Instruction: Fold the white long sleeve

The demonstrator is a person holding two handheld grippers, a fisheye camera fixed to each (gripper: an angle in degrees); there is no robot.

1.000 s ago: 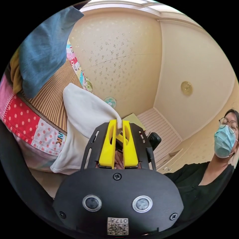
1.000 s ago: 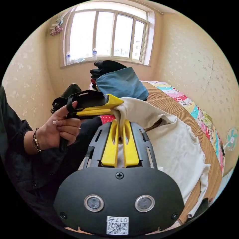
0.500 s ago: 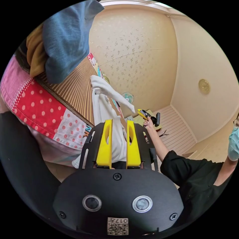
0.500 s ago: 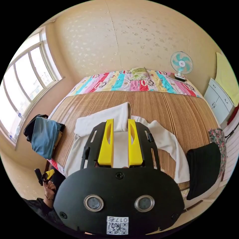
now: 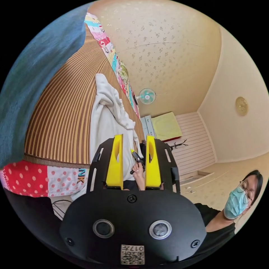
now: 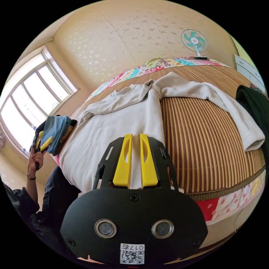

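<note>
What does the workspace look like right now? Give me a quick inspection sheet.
Surface: striped bamboo mat on the bed, patchwork sheet at its edge.
Job's things: white long sleeve spread on the mat, one sleeve stretched out sideways, the other bunched near the collar.
Clutter: folded blue garment on a pile at the bed's end; dark garment at the other side.
Grippers: left tongs open, holding nothing; right tongs nearly closed above the shirt's hem, grip on the cloth cannot be told.
Cables: nothing seen.
Surroundings: small fan, window, cabinet, person in a dark top.
</note>
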